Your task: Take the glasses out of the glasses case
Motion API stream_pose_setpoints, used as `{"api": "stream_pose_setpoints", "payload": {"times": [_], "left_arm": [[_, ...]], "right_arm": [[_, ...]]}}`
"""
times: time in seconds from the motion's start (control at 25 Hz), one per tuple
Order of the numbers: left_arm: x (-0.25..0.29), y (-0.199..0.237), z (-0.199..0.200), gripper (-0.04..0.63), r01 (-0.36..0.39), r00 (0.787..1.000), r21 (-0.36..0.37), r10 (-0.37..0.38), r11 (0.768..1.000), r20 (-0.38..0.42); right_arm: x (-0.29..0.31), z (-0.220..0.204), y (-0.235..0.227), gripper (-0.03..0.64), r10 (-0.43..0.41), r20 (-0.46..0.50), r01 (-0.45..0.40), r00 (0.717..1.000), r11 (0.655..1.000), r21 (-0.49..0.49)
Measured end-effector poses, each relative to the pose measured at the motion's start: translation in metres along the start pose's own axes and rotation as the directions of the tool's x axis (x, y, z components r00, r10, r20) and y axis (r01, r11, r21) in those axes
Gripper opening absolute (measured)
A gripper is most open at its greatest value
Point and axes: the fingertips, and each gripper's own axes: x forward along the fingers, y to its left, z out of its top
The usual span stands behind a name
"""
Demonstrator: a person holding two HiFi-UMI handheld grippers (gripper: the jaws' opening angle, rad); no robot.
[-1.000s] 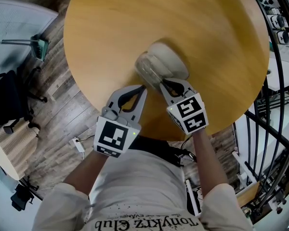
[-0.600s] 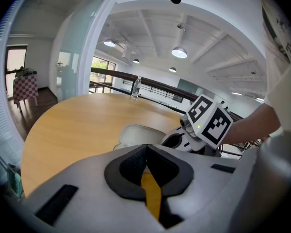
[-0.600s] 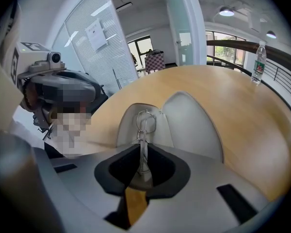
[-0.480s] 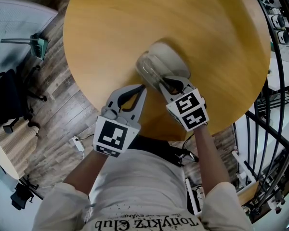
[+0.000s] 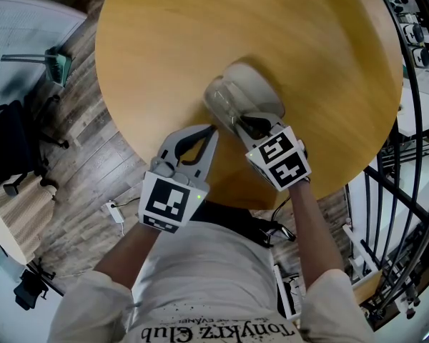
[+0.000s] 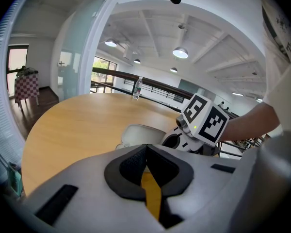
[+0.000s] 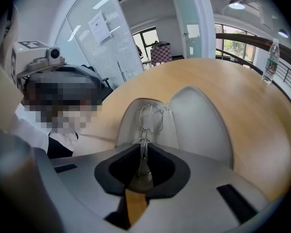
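An open grey glasses case (image 5: 247, 86) lies on the round wooden table (image 5: 200, 34), its lid (image 7: 199, 118) folded back to the right of the tray. Thin wire-framed glasses (image 7: 149, 119) stick up out of the tray. My right gripper (image 5: 244, 123) is at the case's near end, shut on the glasses; in the right gripper view the frame runs between its jaws (image 7: 143, 147). My left gripper (image 5: 213, 129) hovers just left of the case, shut and empty. The left gripper view shows its closed jaws (image 6: 145, 147), the case (image 6: 138, 134) and the right gripper's marker cube (image 6: 206, 123).
A water bottle (image 7: 268, 55) stands at the table's far edge. A black railing (image 5: 407, 156) runs along the right. On the wood floor at the left are a dark chair (image 5: 14, 148) and a teal brush (image 5: 57, 66).
My right gripper has shifted and turned slightly at the case's near end. The left gripper and the case have stayed where they were.
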Motion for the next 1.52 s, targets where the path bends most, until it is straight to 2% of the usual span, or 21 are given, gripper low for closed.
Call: {"api": "stream_pose_setpoints", "payload": {"times": [0.56,1.52], "left_arm": [[0.0,0.001,-0.001,0.025,-0.01,1.0,-0.008,0.01,1.0,0.002],[-0.019,0.005,0.014,0.025,-0.018,0.999,0.025,0.017,1.0,0.032]], "right_arm": [[0.005,-0.005,0.002,0.038,0.045,-0.099,-0.047,0.994,0.999,-0.014],[-0.012,0.014,0.005,0.035,0.004,-0.059,-0.006,0.998,0.999,-0.033]]}}
